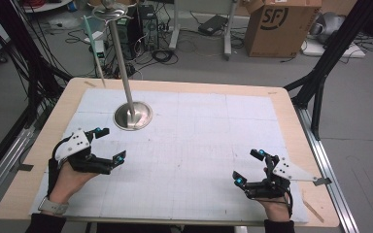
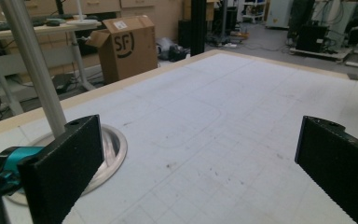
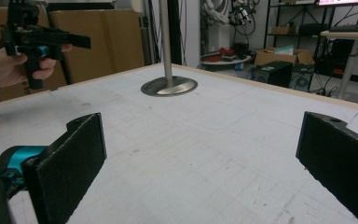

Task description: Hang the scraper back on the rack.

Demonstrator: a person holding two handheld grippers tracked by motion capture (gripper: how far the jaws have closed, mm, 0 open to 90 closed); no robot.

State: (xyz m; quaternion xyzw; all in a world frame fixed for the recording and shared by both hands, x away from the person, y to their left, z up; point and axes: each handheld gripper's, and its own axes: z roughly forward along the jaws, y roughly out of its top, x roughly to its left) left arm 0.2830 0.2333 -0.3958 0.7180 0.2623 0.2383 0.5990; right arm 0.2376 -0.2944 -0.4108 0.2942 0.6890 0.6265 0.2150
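Note:
A metal stand with a round base (image 1: 133, 116) and a tall pole (image 1: 120, 58) rises from the far left of the white gridded mat (image 1: 194, 141). My left gripper (image 1: 110, 144) hovers open just in front of that base, held by a hand. The base (image 2: 114, 151) lies right behind its left jaw in the left gripper view, with the pole (image 2: 32, 65) above it. My right gripper (image 1: 248, 167) is open at the near right of the mat, nothing between its jaws. In the right gripper view the stand base (image 3: 169, 86) sits far off, with the left gripper (image 3: 42, 39) to its left.
The wooden table edge (image 1: 311, 145) frames the mat. Beyond the table stand a cardboard box (image 1: 277, 26), cables and computer cases on the floor. Black frame posts (image 1: 325, 63) rise at the right and dark cables hang at the left.

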